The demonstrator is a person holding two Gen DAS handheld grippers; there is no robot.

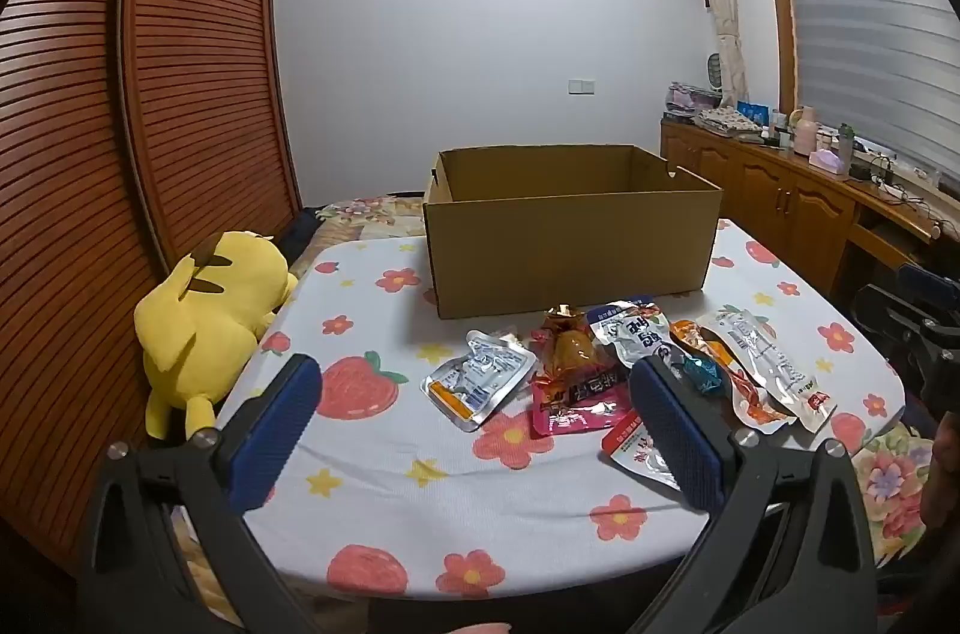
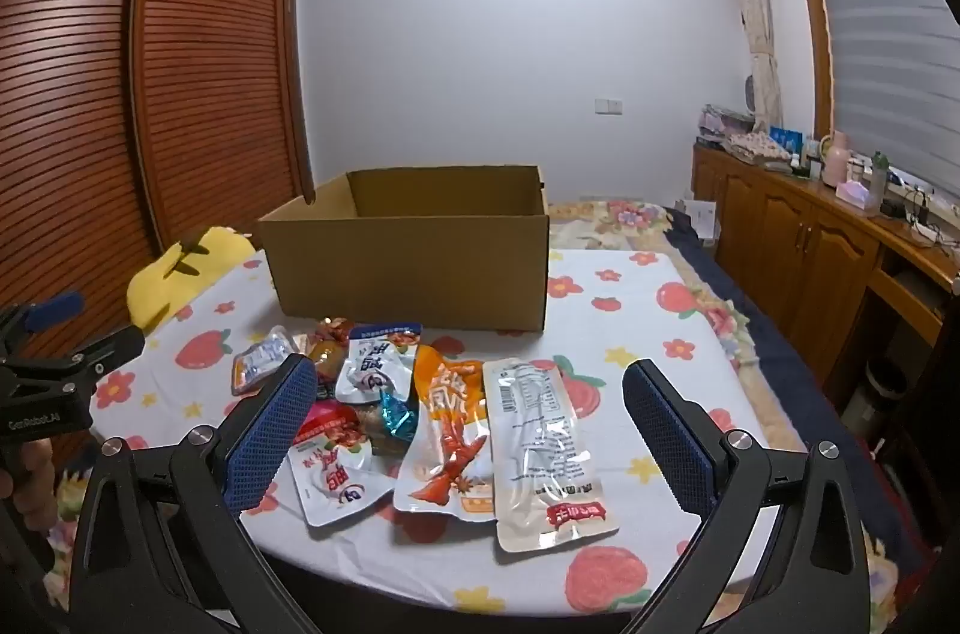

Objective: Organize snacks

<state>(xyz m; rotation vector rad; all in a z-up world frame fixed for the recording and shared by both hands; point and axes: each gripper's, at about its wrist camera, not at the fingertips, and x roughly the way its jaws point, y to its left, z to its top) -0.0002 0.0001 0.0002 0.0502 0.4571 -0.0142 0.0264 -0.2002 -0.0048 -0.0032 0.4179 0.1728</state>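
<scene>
The cardboard box (image 2: 408, 268) sits open-topped at twelve o'clock on my flowered table (image 2: 630, 382), nothing visible inside from here, and that's where I reckon these snacks should go. Between me and it lies the heap, touching and overlapping. The long pale packet (image 2: 540, 448) is nearest my right gripper (image 2: 468, 430), lying lengthwise at about one o'clock of the pile, with the orange crayfish pouch (image 2: 447, 430) tucked against its left edge. Over at eleven o'clock, the silver pouch (image 1: 477, 379) lies slightly apart, ahead of my left gripper (image 1: 474, 418). Both grippers are spread fully wide, holding nothing. I'd take the pale packet first: top layer, free right edge. Pinch across its narrow width, lift straight so the neighbours don't drag. Little teal candy (image 2: 397, 415) last.
</scene>
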